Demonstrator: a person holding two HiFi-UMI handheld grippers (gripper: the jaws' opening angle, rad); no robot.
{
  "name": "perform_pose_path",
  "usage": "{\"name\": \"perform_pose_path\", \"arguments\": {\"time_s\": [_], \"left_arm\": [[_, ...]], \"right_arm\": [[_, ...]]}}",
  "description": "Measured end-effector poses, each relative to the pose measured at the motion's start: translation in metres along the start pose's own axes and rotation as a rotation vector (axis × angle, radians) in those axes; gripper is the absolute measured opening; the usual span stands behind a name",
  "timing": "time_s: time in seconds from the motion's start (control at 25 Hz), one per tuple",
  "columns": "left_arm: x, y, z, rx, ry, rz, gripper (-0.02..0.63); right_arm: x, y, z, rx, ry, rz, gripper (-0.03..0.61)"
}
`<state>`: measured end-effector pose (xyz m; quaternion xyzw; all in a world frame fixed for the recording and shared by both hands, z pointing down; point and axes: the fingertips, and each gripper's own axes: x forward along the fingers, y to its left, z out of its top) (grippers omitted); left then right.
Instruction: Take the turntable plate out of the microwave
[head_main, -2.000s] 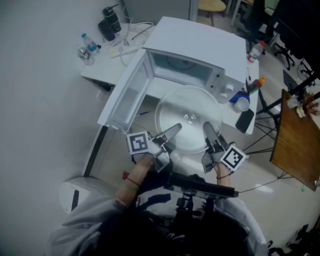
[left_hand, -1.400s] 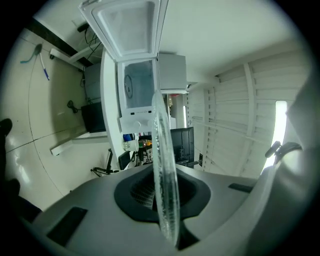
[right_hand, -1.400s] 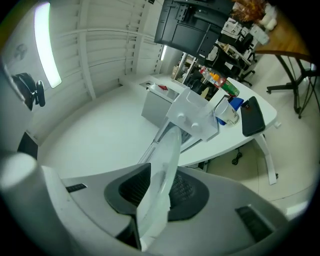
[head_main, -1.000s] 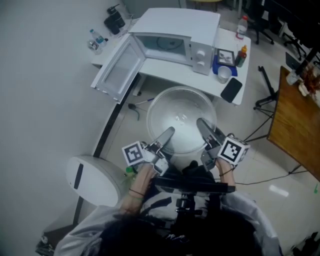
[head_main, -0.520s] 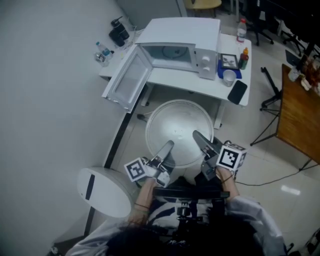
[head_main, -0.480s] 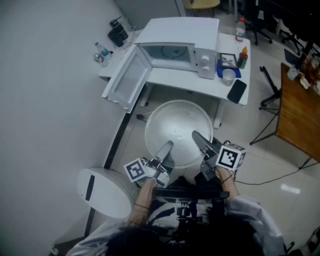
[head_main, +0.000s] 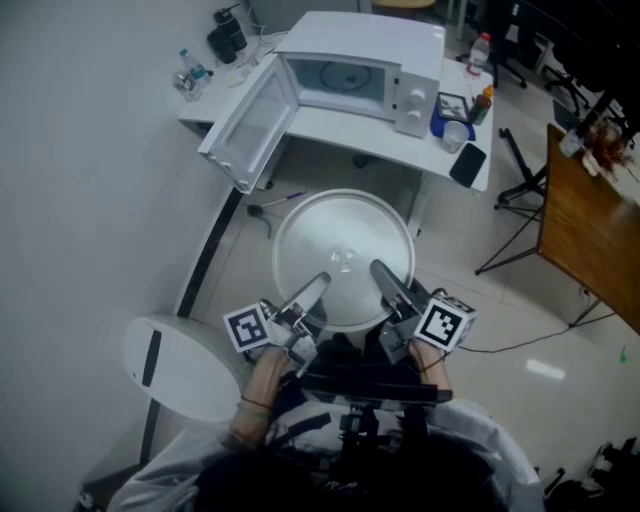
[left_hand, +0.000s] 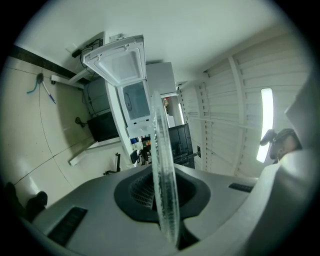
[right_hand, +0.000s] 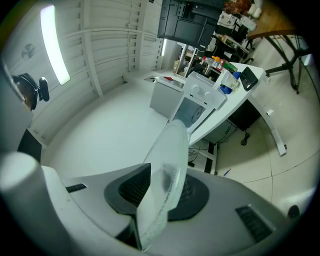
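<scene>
Clenching the turntable plate (head_main: 343, 235) at its near rim: left tool (head_main: 317, 283), right tool (head_main: 379, 269).

Dim, soft, slightly blurred head view; both gripper views bulge fisheye-like with dark corners.

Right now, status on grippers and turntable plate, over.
Both shut on the near rim of the turntable plate: left gripper, right gripper. Plate out of the microwave, held over the floor. Door open, well away from plate.
</scene>
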<state>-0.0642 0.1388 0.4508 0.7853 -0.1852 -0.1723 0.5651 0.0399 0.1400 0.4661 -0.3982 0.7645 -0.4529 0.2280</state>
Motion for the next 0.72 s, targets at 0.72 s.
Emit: {"name": "perform_pose_path", "arguments": {"time_s": [0.72], "left_arm": [[-0.078,0.006,0.017,-0.045,-0.036,-0.027,0.014]], "right_arm": [[0.028,0.032,-0.066,-0.009,0.033,-0.035,0.081]]}}
